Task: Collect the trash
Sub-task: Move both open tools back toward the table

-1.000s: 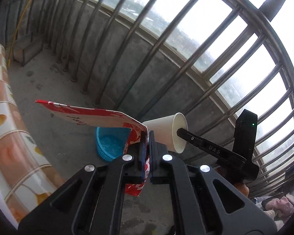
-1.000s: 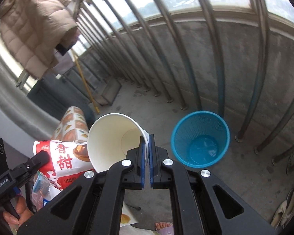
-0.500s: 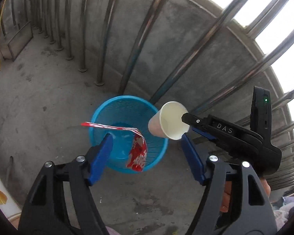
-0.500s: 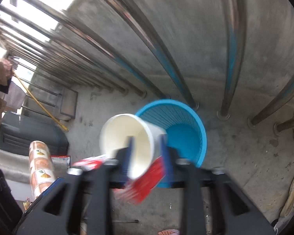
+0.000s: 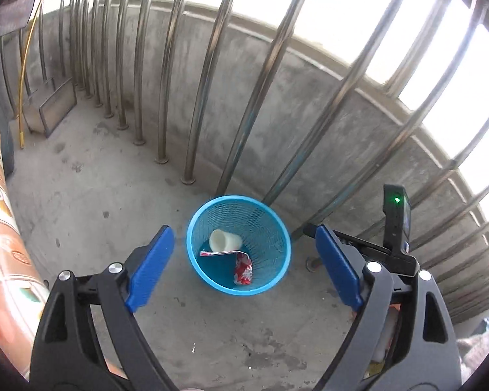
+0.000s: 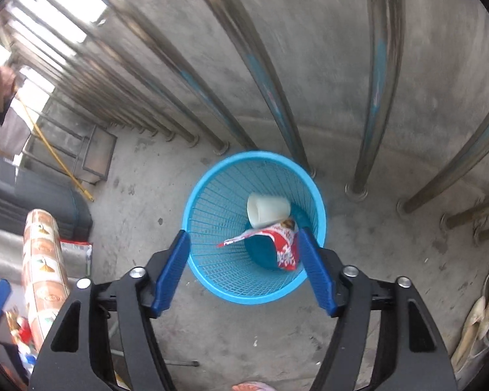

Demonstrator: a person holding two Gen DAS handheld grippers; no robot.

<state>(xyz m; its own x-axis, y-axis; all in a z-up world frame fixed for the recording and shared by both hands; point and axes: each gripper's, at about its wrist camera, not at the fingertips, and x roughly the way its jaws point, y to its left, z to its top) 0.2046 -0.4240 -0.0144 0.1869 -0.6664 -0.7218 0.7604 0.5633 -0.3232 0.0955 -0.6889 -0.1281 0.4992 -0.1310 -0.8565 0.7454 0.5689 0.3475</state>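
Note:
A blue mesh wastebasket (image 5: 278,228) (image 6: 212,208) stands on the concrete floor by the railing. Inside it lie a white paper cup (image 5: 224,240) (image 6: 266,208) on its side and a red and white snack wrapper (image 5: 243,267) (image 6: 282,239). My left gripper (image 5: 243,260) hangs above the basket, its jaws opening wide with nothing held between them. My right gripper (image 6: 243,257) also hovers over the basket, jaws opening, nothing pressed by its blue pads. The right gripper's body (image 5: 396,228) shows at the right of the left wrist view.
Steel railing bars (image 5: 199,75) and a low concrete wall (image 6: 326,65) stand just behind the basket. A table edge with an orange patterned cloth (image 5: 0,228) (image 6: 42,260) is at the left. A metal frame (image 5: 52,107) and yellow pole (image 6: 58,159) sit far left. Shoes (image 6: 482,319) lie at right.
Both grippers were shut, the left on the wrapper and the right on the cup; both opened over the basket, and cup and wrapper dropped into it.

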